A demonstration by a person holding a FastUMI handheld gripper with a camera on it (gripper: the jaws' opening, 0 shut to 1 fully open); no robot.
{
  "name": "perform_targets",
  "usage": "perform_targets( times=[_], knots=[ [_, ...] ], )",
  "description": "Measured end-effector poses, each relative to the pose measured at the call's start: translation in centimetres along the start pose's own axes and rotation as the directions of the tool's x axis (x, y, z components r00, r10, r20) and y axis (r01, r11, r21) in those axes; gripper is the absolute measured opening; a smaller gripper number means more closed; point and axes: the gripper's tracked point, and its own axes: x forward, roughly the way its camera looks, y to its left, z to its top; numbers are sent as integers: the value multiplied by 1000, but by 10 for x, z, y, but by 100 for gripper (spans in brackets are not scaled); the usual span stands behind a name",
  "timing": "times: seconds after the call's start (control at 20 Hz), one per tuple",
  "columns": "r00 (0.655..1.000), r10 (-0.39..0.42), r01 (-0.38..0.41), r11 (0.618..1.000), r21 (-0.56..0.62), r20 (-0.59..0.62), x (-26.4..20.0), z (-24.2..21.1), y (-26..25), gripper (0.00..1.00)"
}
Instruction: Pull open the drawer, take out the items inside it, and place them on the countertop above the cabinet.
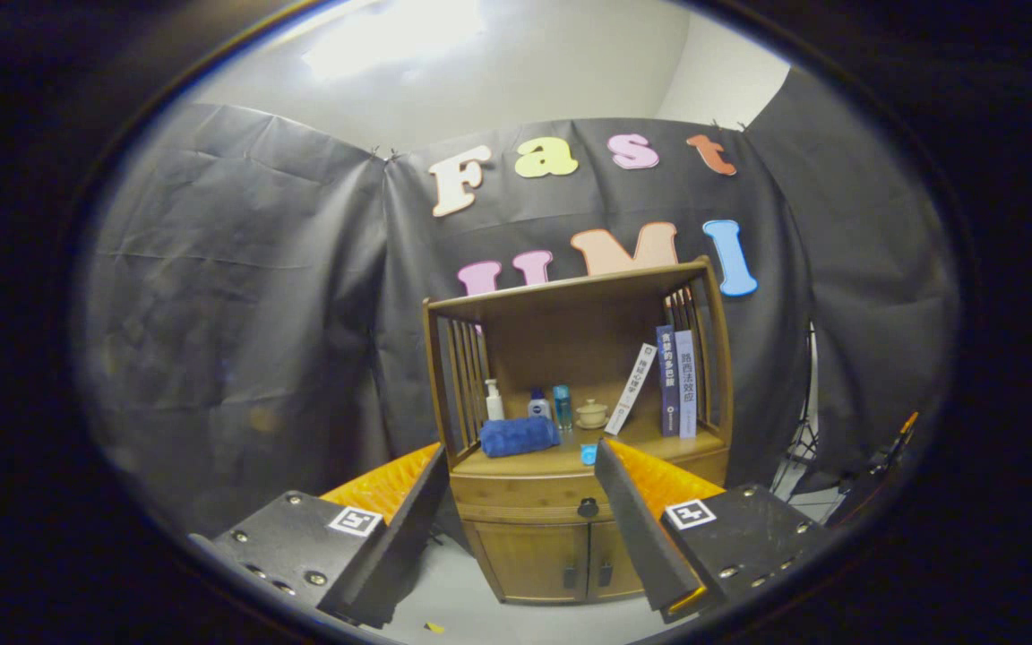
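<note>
**Drawer shut, hand-held gripper wide open in front of cabinet**

Right now the hand-held gripper [516,502] hangs in the air w/ fingers spread wide, nothing between them but the view of the cabinet [561,528]. Left finger [399,528] and right finger [641,528] frame the cabinet's lower half; both are well short of it, no contact.

The drawer [525,494] sits closed, flush w/ the cabinet front, just under the surface [659,445]. Its dark round knob [587,508] is between the fingers, nearer the right one. Contents of drawer can't be seen. Below it are two closed doors [561,560] w/ small dark handles at the centre seam.

On the surface, under the shelf top & between slatted sides:
- rolled blue towel [519,436] at front left
- white pump bottle [494,401] behind it, by the left slats
- small blue-capped bottle [538,403] & a teal bottle [562,405] side by side, just right of the pump bottle
- pale lidded cup [591,414] near centre
- small blue item [589,454] at the front edge, too small to tell what
- white book [631,390] leaning left, beside two upright books [676,382] against the right slats

Cabinet stands on pale floor [480,609] against the black cloth wall.
</note>
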Motion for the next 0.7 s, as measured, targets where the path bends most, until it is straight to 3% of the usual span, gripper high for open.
perform_targets(
  times=[0.25, 0.7],
  knots=[
    [999, 38, -37, 999, 22, -23, -10, 14, -7, 99],
    [1000, 0, 0, 1000, 31, 1, -18, 24, -34, 99]
  ],
)
